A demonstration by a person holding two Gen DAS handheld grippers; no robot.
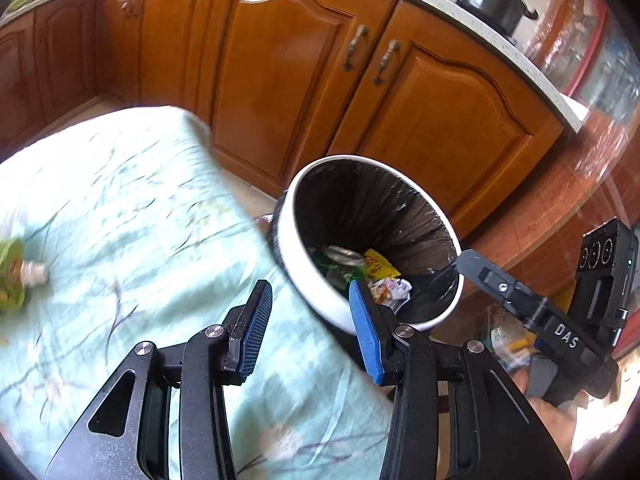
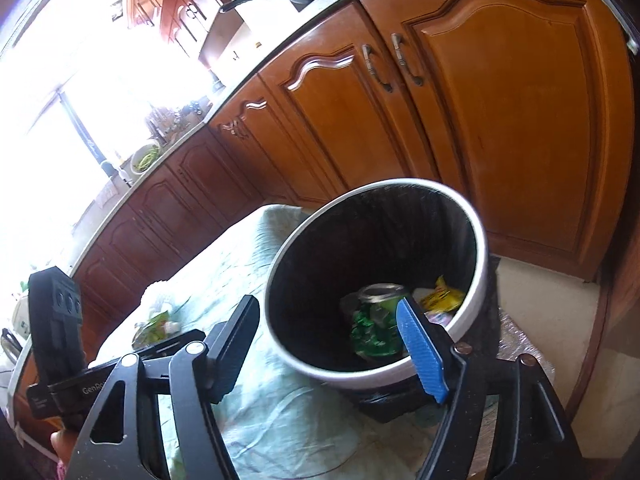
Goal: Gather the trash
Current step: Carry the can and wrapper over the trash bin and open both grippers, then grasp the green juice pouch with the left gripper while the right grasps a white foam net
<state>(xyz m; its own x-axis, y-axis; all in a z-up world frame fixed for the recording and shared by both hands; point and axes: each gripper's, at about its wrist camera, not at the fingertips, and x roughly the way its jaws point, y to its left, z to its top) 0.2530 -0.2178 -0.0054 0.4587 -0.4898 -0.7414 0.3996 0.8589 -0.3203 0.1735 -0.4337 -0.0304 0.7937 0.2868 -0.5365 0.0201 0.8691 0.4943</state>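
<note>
Glossy orange-brown wooden kitchen cabinets (image 1: 280, 80) line a pale speckled countertop (image 2: 240, 80) as daylight floods through a bright window (image 2: 52, 128).

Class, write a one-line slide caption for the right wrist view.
Open right gripper beside the bin holding a can.

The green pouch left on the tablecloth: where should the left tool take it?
Grip the green pouch across its flat body, coming from above. It lies flat on the tablecloth, white cap pointing toward the bin; the body looks the broader hold.
</note>
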